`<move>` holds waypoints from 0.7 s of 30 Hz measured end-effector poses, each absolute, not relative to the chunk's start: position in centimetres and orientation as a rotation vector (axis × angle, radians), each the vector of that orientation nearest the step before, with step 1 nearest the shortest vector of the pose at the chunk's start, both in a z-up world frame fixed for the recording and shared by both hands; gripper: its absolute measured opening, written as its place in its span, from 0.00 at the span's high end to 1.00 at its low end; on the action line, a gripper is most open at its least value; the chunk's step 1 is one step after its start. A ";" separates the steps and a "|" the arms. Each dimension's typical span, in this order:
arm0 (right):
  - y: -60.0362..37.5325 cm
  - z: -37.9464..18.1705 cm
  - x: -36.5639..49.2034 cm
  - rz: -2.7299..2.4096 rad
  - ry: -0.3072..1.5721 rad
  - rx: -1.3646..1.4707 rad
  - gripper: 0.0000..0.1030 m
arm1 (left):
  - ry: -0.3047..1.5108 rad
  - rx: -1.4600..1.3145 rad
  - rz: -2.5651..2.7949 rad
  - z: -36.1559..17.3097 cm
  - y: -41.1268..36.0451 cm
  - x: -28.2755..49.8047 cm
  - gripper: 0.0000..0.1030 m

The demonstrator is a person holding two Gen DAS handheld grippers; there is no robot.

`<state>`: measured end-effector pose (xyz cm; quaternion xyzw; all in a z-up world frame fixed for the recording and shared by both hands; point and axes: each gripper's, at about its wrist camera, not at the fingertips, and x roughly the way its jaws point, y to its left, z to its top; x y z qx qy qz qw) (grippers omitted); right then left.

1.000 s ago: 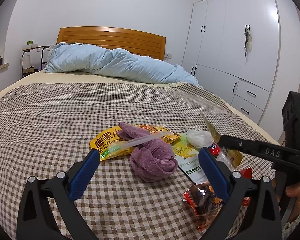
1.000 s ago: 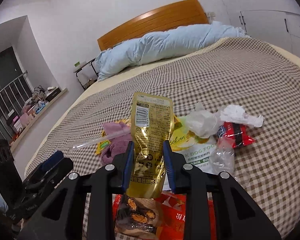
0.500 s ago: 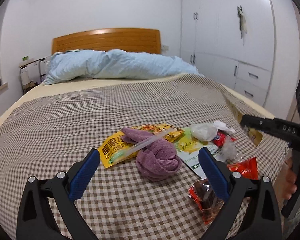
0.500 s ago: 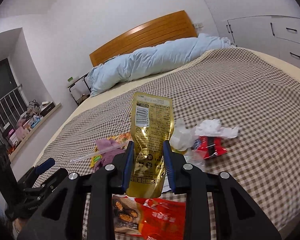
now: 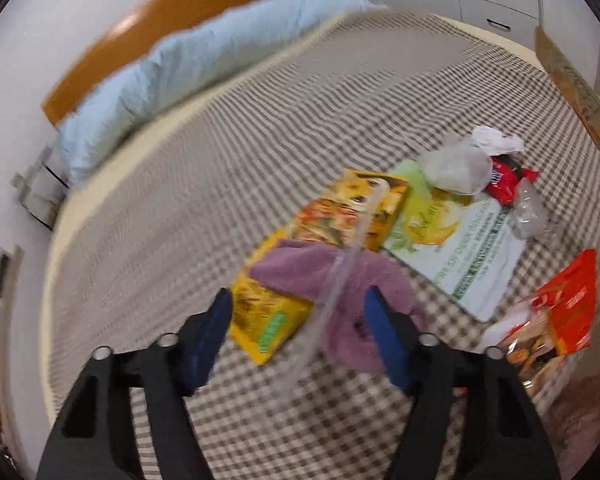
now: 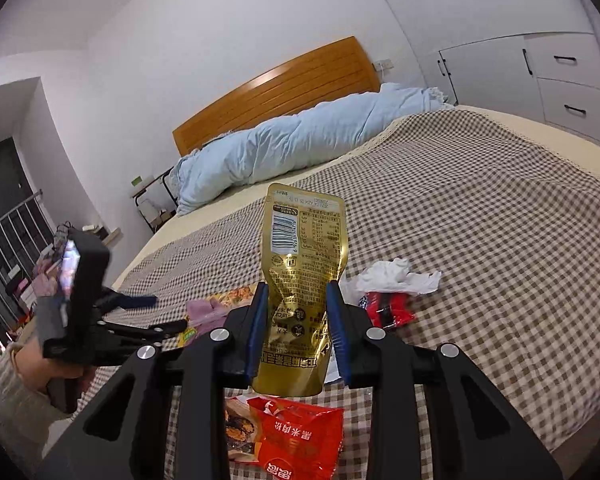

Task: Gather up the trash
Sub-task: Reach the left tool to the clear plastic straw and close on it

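Bed with brown checked cover [image 6: 480, 208], light blue duvet [image 6: 300, 140] bunched by wooden headboard [image 6: 276, 92], white wardrobe (drawers below) [image 6: 540, 68], purple towel [image 5: 360, 296].

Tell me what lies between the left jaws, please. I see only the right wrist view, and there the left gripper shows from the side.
Observer: A clear plastic tube lies between the jaws of the left gripper; they are closing, not yet touching it.
Operator: What is under the tube?
Observer: A purple cloth, lying on a yellow packet.
Operator: Anything behind my gold pouch?
Observer: A green-and-white bag, flat on the checked blanket.
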<state>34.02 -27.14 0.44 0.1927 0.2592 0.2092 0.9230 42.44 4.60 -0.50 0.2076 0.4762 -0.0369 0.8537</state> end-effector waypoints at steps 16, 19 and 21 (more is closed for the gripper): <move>-29.1 1.1 33.4 0.428 0.504 0.433 0.72 | 1.117 0.230 -0.100 -3.0 4.1 45.7 0.97; -29.0 1.2 33.3 0.432 0.501 0.430 0.72 | 1.093 0.211 -0.089 -2.4 4.7 45.3 0.97; -28.9 1.2 33.2 0.435 0.500 0.428 0.72 | 1.072 0.207 -0.086 -1.9 4.9 44.8 0.97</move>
